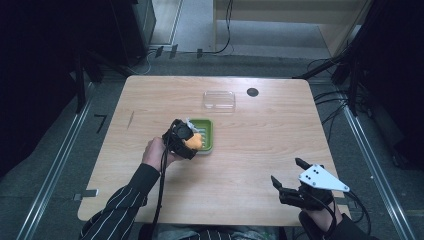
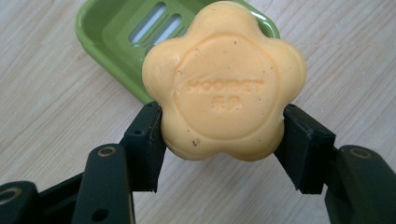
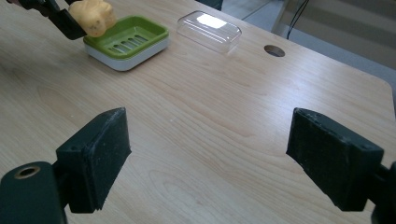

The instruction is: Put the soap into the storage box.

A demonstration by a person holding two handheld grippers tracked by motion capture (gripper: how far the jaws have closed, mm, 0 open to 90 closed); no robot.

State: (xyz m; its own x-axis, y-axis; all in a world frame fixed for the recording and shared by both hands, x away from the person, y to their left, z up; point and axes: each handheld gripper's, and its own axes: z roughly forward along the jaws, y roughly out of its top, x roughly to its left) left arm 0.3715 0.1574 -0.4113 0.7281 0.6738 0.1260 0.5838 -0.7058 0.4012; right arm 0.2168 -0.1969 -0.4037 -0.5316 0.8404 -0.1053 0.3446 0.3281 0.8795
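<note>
The left gripper (image 2: 223, 128) squeezes the orange flower soap (image 2: 224, 81) over the green soap dish (image 1: 206, 136) near the table's middle. The right gripper (image 3: 208, 158) hangs wide open, holding nothing, near the table's front right corner.

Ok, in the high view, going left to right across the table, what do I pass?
Left tongs gripping the orange soap → green soap dish → clear lid → dark hole in the tabletop → right tongs, jaws open over bare wood.
</note>
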